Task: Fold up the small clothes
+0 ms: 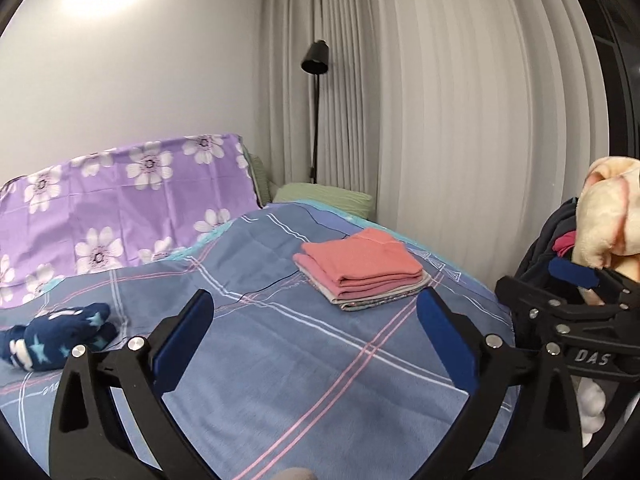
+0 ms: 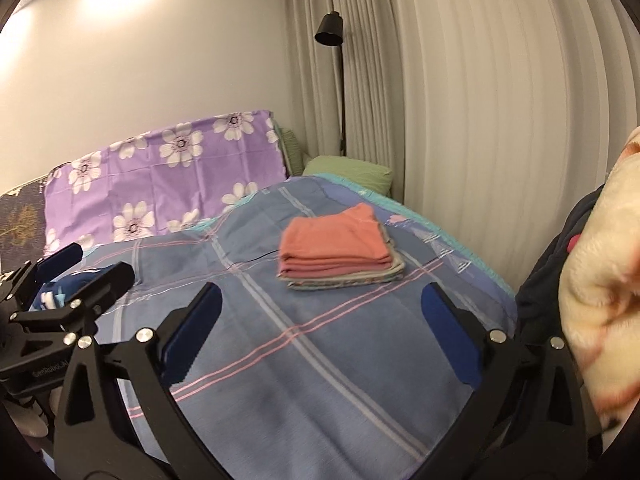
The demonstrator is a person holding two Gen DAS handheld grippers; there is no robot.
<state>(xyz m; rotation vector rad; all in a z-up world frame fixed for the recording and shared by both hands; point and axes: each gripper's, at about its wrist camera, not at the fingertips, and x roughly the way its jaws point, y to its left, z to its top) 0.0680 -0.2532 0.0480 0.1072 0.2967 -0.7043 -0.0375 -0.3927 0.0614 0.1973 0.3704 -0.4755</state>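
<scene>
Clothes [image 1: 604, 220] heaped in dark basket [image 1: 532, 248]

A black floor lamp [image 1: 316, 58] stands by pale curtains [image 1: 460, 120] behind green pillows [image 1: 328, 196].

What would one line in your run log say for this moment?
left gripper: open, empty | right gripper: open, empty | folded clothes stack: on bed | star-print garment: unfolded

A bed under a blue quilt crossed by pink and white lines [image 1: 280, 360] fills the room's lower half. At ten o'clock a purple sheet printed with white flowers [image 1: 132, 200] drapes against the plain white wall [image 1: 140, 80]. At twelve o'clock a black floor lamp [image 1: 316, 112] stands before pale pleated curtains [image 1: 460, 120], a green pillow [image 1: 324, 196] just below it
</scene>
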